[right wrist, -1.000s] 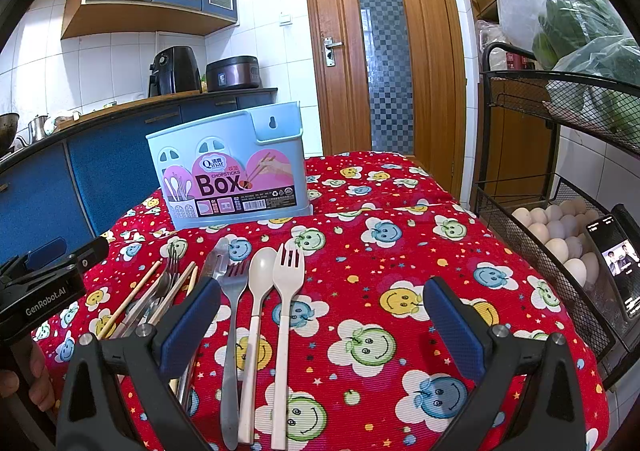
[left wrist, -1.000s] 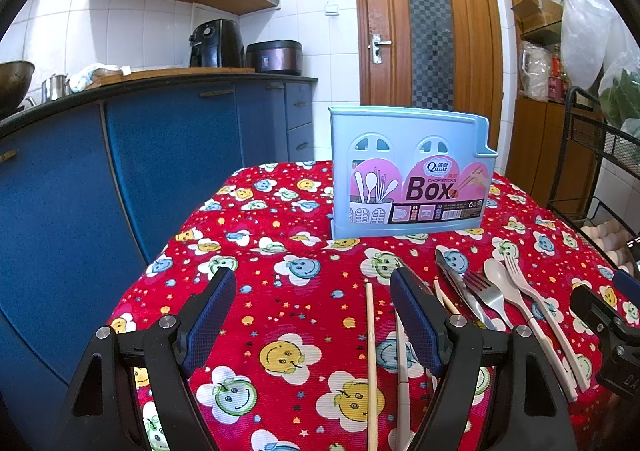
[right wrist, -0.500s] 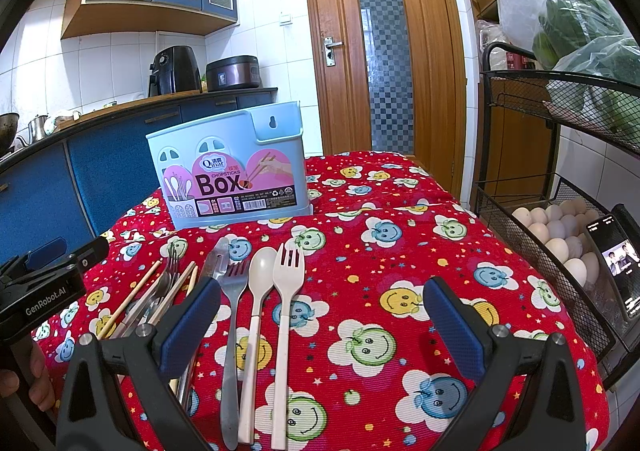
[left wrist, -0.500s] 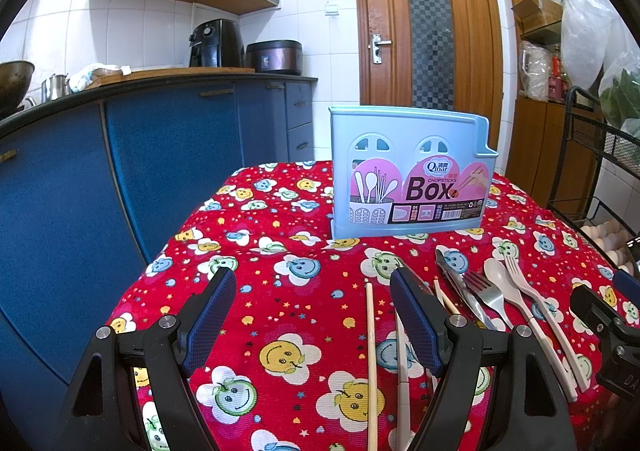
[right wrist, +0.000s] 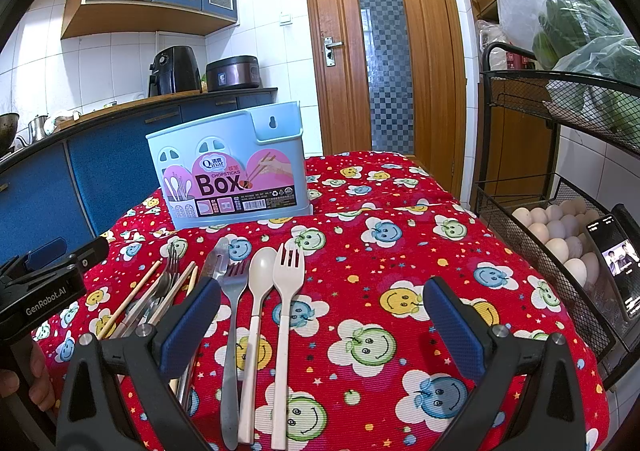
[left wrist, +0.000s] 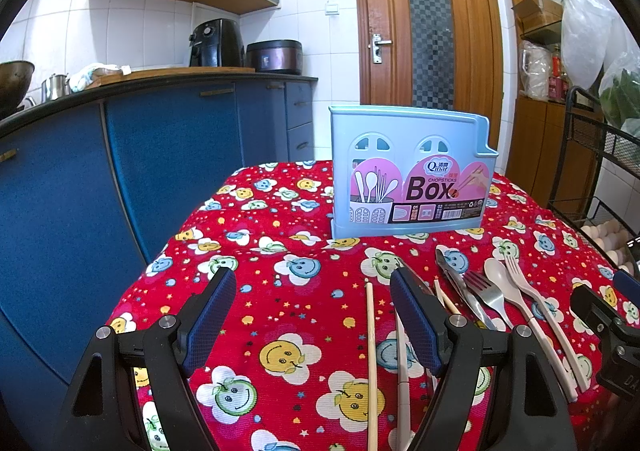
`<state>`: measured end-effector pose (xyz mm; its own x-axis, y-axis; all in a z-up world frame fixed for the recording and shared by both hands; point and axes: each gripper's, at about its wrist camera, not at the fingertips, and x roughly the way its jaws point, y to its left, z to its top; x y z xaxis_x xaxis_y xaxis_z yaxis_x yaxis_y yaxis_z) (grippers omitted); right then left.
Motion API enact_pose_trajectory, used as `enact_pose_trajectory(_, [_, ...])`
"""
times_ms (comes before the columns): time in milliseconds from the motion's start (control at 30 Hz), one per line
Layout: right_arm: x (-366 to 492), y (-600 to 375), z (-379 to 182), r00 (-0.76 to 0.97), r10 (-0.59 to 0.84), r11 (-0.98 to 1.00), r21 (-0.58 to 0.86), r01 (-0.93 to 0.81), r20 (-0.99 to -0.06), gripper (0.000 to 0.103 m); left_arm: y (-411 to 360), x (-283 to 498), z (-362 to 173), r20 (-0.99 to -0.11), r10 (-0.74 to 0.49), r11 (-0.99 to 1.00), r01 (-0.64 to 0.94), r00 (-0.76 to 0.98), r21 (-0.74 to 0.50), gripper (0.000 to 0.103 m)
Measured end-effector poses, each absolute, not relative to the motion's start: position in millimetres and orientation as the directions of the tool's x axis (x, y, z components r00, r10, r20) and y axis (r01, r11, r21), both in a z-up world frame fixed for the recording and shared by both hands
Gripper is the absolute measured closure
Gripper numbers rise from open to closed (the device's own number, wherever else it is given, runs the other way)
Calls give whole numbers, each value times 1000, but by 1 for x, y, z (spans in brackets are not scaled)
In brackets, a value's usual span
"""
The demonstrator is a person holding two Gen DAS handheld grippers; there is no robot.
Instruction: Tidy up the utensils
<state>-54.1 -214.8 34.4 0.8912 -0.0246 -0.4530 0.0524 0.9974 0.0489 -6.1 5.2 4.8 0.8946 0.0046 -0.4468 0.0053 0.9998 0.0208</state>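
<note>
We held both sets of jaws wide apart and empty, the left gripper (left wrist: 310, 315) low over the red smiley-print cloth on the bench (left wrist: 280, 263) with a chopstick (left wrist: 371, 363) lying between its fingers, the right gripper (right wrist: 320, 325) above the cream fork (right wrist: 285, 331) and cream spoon (right wrist: 256, 327). Beside those lay a metal fork (right wrist: 230, 331) and more chopsticks (right wrist: 128, 301), all flat on the cloth. Beyond them the blue chopsticks box (right wrist: 230, 167) stood upright.
</note>
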Motion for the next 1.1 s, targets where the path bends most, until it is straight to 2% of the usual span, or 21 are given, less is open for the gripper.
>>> enact_pose_trajectory(267, [-50,-214,32,878,-19,998,46,47,-478,0,5,-6,6,-445,6,1000,6,895,26,23])
enact_pose_trajectory(467, [-37,-220,30,831,12,997,72,33,-556,0,3,-2,5,-457,-6,1000,19,890,24,23])
enact_pose_trajectory(600, [-29,-222,29,797,37,996,85,18,-603,0,2,4,1,-500,-13,999,30,866,25,23])
enact_pose_trajectory(800, [-19,-217,27,753,48,999,40,-30,-656,11,8,13,-7,-577,-36,999,39,816,-7,23])
enact_pose_trajectory(967, [-12,-216,29,723,57,998,21,-59,-689,28,16,22,-13,-638,-49,999,42,769,-25,23])
enact_pose_trajectory(1100, [-5,-215,28,694,67,997,17,-79,-717,33,18,26,-15,-678,-67,998,64,732,-29,23])
